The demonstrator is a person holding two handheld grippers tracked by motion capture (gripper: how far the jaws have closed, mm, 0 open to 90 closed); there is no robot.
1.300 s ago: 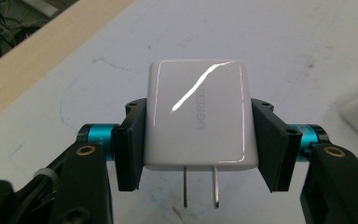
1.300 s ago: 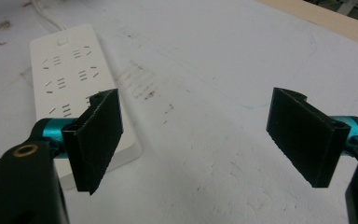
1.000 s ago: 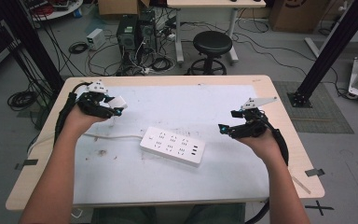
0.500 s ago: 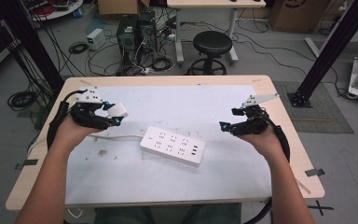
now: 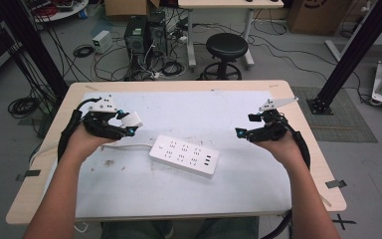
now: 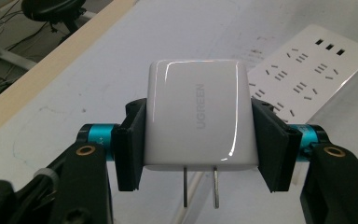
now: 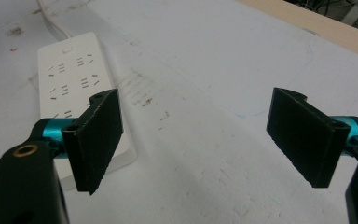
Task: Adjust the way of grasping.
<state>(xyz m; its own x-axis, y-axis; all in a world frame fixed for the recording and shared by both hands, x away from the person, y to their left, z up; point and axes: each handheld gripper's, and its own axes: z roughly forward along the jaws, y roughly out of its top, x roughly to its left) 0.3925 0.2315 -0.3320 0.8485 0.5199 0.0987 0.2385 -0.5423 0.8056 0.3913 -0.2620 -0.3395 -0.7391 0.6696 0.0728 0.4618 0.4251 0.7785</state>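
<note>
Two black pads of my left gripper (image 6: 199,140) are clamped on the flat sides of a white wall charger (image 6: 199,116), one pad on each side, with the grey UGREEN lettering facing my camera and its two metal prongs (image 6: 200,186) pointing down toward me between the jaws. In the high view that left gripper (image 5: 124,124) hangs above the white mat, left of the power strip (image 5: 184,155), with the charger (image 5: 131,119) sticking out at its tip, clear of the strip. My right gripper (image 5: 243,128) sits to the right of the strip, well apart from it, jaws spread wide with nothing between them; the right gripper view shows its two pads (image 7: 98,137) far apart over bare mat.

From the left gripper view I can read the charger's brand and see the strip's socket slots (image 6: 307,65) beyond it, up and to the right. The right gripper view adds the strip's switch end (image 7: 81,88) and its white cord (image 7: 58,21) running off the top. The high view alone gives the wooden table (image 5: 303,124) edge, both forearms, and the black stool (image 5: 226,47) behind the table.
</note>
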